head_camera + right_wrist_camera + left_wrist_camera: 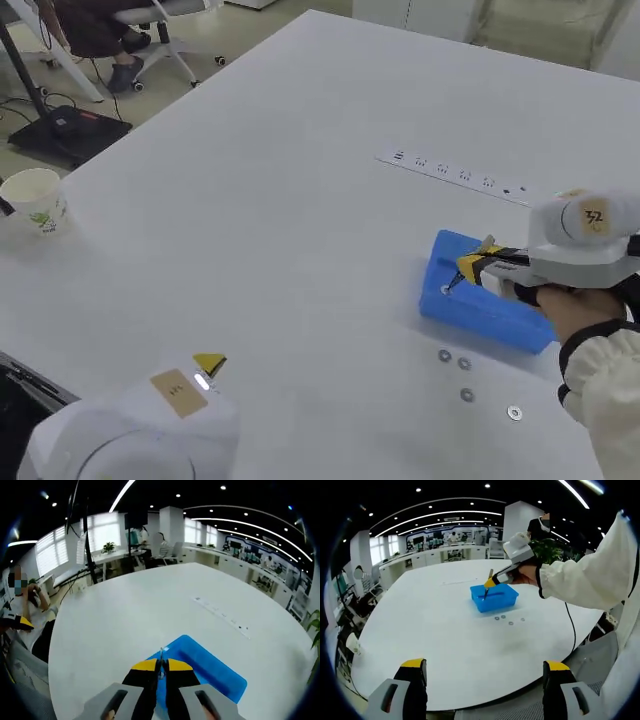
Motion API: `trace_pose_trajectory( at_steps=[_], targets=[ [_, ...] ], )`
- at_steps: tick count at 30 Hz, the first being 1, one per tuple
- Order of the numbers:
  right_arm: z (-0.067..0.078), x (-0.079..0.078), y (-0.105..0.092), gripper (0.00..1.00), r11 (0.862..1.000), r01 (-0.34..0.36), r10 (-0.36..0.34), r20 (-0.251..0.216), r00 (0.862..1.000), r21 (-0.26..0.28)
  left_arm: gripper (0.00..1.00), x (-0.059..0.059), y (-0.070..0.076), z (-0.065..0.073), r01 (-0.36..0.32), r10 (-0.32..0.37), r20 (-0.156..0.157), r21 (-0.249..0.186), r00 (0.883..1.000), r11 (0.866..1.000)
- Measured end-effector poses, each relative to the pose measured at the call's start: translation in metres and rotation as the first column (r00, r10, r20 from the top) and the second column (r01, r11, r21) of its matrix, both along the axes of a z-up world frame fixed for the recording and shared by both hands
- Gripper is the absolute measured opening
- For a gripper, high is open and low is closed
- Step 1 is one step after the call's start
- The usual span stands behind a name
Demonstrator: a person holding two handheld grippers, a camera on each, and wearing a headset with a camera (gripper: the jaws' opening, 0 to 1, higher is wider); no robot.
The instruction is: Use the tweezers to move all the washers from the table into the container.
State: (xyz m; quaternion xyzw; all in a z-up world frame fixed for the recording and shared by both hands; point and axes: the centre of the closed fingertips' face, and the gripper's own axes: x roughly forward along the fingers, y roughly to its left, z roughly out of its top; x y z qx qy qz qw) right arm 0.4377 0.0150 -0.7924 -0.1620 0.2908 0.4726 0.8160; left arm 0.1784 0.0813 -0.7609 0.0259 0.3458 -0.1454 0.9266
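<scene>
Paper cup (33,200) stands at the left bench (280,200) edge. Left tongs (485,666) are spread wide and hold nothing. Tweezers (453,281) point down-left, tips inside the blue container (480,318) and too small to resolve. Right tongs (474,266) are pinched narrow on the tweezers. Four washers (467,395) lie just beside the container, with a power strip (455,174) beyond.

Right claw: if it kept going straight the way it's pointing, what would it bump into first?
Probably the blue container. The right claw, shut on the tweezers, points down into it, so the tips would likely touch its floor first.
</scene>
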Motion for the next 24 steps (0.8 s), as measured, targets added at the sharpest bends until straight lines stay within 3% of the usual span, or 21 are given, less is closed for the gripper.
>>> trace_pose_trajectory(
  at_steps=[9,24],
  targets=[
    [-0.013,0.004,0.002,0.01,1.0,-0.001,0.001,-0.012,1.0,-0.011,0.99,0.0,0.0,-0.002,-0.007,0.008,-0.014,0.006,1.0,1.0],
    [-0.021,0.004,0.002,0.01,1.0,0.006,-0.007,-0.029,1.0,-0.015,0.99,0.004,-0.003,-0.004,0.007,-0.006,-0.027,0.011,1.0,1.0]
  ],
)
